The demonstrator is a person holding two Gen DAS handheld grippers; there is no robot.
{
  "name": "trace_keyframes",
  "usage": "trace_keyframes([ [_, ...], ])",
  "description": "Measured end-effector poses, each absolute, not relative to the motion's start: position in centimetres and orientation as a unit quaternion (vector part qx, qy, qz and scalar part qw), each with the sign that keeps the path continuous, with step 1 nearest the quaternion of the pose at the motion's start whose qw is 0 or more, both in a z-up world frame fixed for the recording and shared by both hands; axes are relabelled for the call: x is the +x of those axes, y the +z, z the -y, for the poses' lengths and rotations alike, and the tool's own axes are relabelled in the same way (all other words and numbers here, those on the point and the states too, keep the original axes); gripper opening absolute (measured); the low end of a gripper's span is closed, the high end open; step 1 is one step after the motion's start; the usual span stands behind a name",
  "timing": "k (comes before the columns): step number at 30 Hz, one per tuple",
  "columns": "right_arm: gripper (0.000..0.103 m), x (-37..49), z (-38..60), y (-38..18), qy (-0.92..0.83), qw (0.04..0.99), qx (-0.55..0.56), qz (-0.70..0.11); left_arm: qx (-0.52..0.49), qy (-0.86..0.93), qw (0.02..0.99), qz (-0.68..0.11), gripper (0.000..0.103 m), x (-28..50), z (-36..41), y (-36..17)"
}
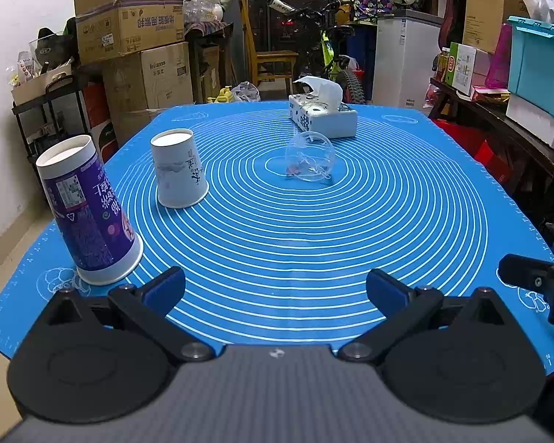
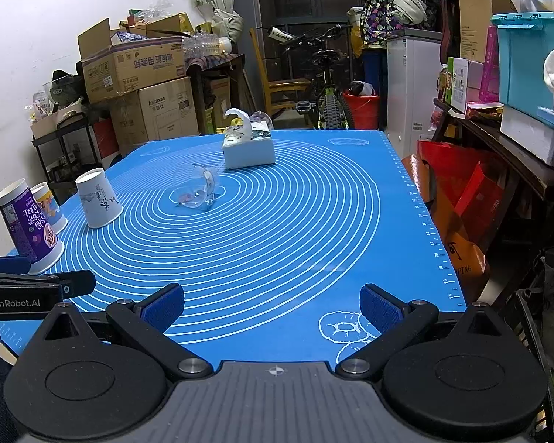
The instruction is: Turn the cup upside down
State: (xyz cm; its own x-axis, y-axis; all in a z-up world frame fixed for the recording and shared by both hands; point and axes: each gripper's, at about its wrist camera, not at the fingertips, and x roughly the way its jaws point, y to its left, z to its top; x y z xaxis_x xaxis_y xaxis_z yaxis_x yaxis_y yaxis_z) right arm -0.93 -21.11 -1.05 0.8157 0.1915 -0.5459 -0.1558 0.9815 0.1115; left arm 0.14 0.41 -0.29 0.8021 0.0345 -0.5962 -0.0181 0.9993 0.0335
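Clear cup lay on its side mid-table, well ahead of both sets of fingers, mouth toward me in the left view. Left gripper and right gripper both gaped, empty; I judged neither clearly nearer.

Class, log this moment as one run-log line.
left gripper: open, empty | right gripper: open, empty | clear cup: on side, mat centre | white cup: inverted | purple cup: inverted
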Motion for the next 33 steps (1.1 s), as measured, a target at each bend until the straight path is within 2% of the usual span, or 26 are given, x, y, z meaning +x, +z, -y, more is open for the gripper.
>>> trace_keyframes([
  [17, 0.101, 1.4, 22.5, 0.1, 0.088, 0.956, 0.061, -0.274, 0.028, -0.010, 0.952, -0.305, 0.103, 3.1, 0.3, 0.1],
  [33, 0.101, 8.9, 25.0, 0.7, 0.054, 0.961, 0.090, -0.257, 0.044, -0.045, 0.959, -0.276, 0.103, 13.4, 1.6, -1.2],
])
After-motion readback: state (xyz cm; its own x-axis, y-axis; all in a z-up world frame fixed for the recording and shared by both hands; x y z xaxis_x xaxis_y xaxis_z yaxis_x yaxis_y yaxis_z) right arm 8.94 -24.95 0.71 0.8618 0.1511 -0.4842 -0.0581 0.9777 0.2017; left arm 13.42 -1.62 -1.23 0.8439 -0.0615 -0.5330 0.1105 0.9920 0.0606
